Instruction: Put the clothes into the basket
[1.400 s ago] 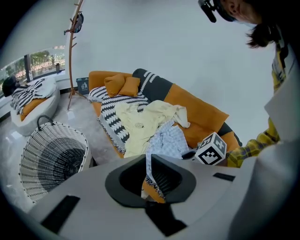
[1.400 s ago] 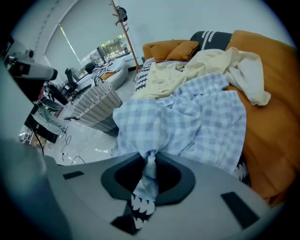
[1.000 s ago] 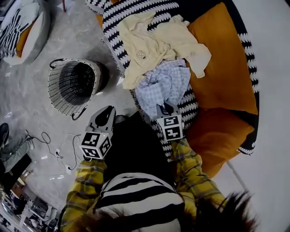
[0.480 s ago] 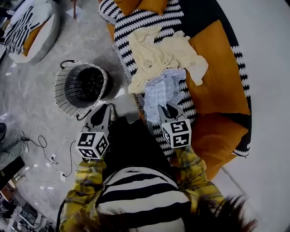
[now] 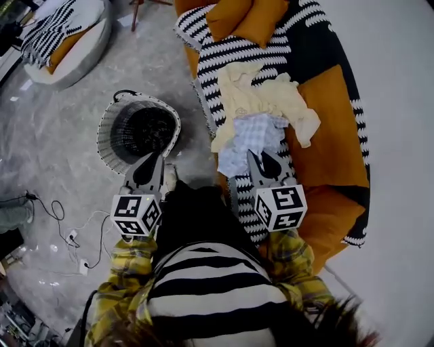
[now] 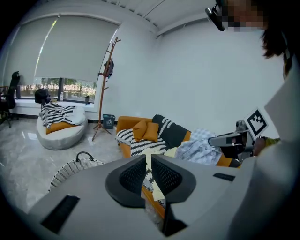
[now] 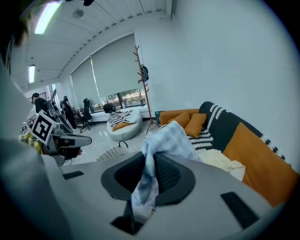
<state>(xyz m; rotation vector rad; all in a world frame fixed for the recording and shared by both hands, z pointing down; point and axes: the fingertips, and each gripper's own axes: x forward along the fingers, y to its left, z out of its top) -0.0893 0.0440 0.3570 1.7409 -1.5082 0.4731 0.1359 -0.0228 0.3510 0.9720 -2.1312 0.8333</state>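
Observation:
A blue checked garment (image 5: 252, 133) hangs from my right gripper (image 5: 252, 154), lifted off the sofa pile. In the right gripper view the cloth (image 7: 165, 137) runs up between the jaws of the right gripper (image 7: 151, 161), which is shut on it. Pale yellow clothes (image 5: 261, 100) lie behind it on the striped blanket (image 5: 227, 53). The round woven basket (image 5: 106, 139) stands on the floor to the left of the sofa, dark inside. My left gripper (image 5: 156, 158) hovers just below the basket's rim, jaws together with nothing held, as the left gripper view also shows for the left gripper (image 6: 148, 161).
Orange cushions (image 5: 336, 129) cover the sofa's right side, with two more (image 5: 245, 19) at its far end. A round pouf (image 5: 68, 37) with a striped throw sits far left. Cables (image 5: 64, 227) trail on the floor at the left. A coat stand (image 6: 105, 89) stands by the window.
Both grippers have risen. The right one has pulled the blue checked garment up off the pile, and the left one has come nearer the basket.

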